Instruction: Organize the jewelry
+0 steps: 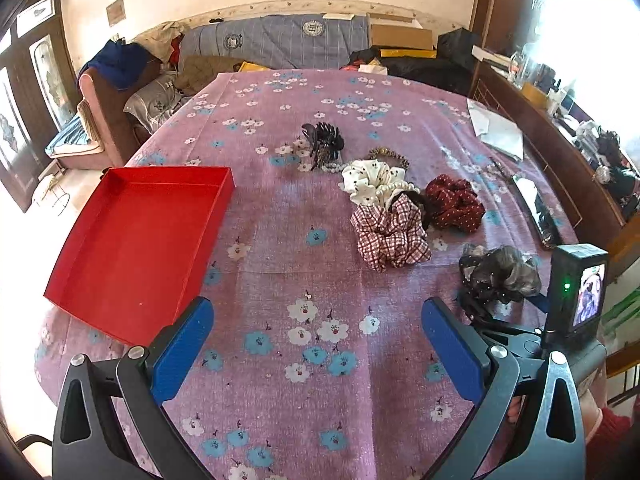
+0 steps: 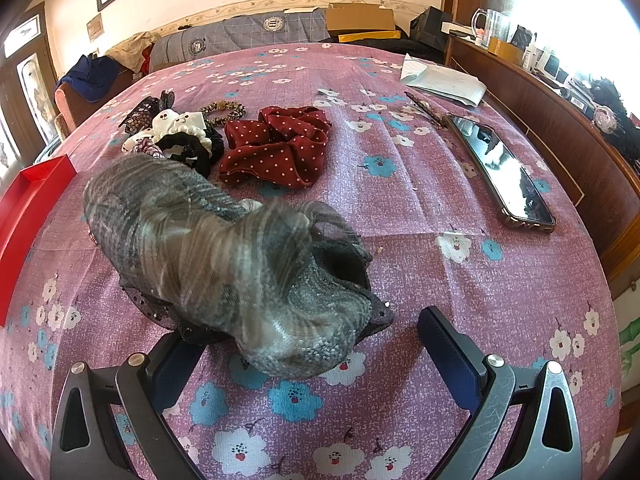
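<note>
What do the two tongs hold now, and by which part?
Nothing. The left tongs are open over bare cloth. The right tongs are open around the grey scrunchie, not clamping it.

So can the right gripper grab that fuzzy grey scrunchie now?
Probably yes. The right gripper is open, and the grey scrunchie lies on the bedspread right before its fingers, partly between them, with nothing in the way.

A bed spread with a purple floral sheet [image 1: 280, 208] bears a red tray [image 1: 132, 240] at its left edge. Near the centre lie a black claw clip [image 1: 324, 142], scrunchies in cream [image 1: 370, 180], plaid [image 1: 390, 232], maroon polka-dot [image 2: 276, 146] and grey [image 2: 224, 248], and beaded bracelets [image 1: 390, 156]. A phone [image 2: 502, 170] and papers [image 2: 442, 80] lie towards the right edge.
</note>
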